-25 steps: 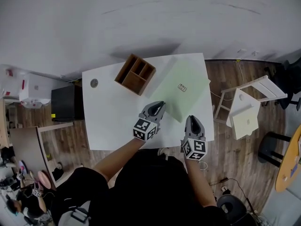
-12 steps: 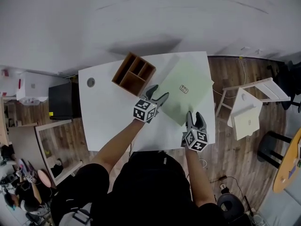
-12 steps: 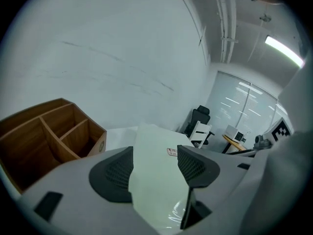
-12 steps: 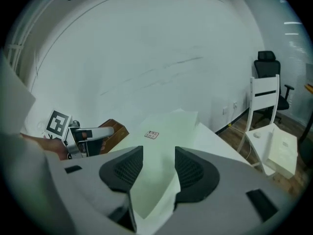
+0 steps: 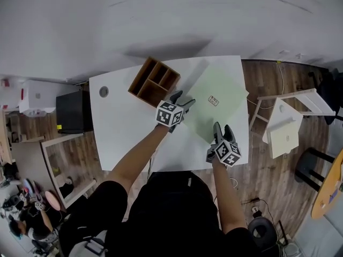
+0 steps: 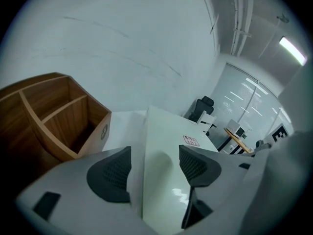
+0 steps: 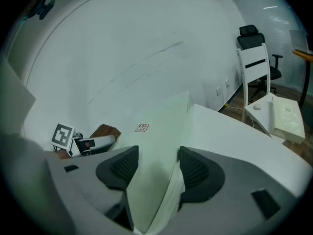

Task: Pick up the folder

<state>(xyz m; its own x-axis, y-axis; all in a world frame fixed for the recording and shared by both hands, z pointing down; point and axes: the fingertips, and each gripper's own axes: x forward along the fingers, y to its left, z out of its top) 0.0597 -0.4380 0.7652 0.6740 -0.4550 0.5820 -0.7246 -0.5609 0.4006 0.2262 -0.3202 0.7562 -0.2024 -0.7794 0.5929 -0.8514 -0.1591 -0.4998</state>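
A pale green folder (image 5: pixel 217 103) with a small label lies flat on the right half of the white table (image 5: pixel 123 133). My left gripper (image 5: pixel 180 101) is at the folder's left edge, jaws opening. In the left gripper view the folder (image 6: pixel 161 146) runs between the open pads (image 6: pixel 111 175) without being pressed. My right gripper (image 5: pixel 221 131) is at the folder's near corner, jaws also opening. In the right gripper view that corner of the folder (image 7: pixel 156 131) lies between the dark pads (image 7: pixel 195 171), with a gap on each side.
A wooden divided organizer (image 5: pixel 154 82) stands on the table just left of the folder, close to the left gripper. A white stool (image 5: pixel 284 127) stands right of the table, a black cabinet (image 5: pixel 75 114) to the left. The wall is behind the table.
Both grippers have moved forward and down onto the folder's edges. Their jaws, shut a second ago, now stand apart around the folder.
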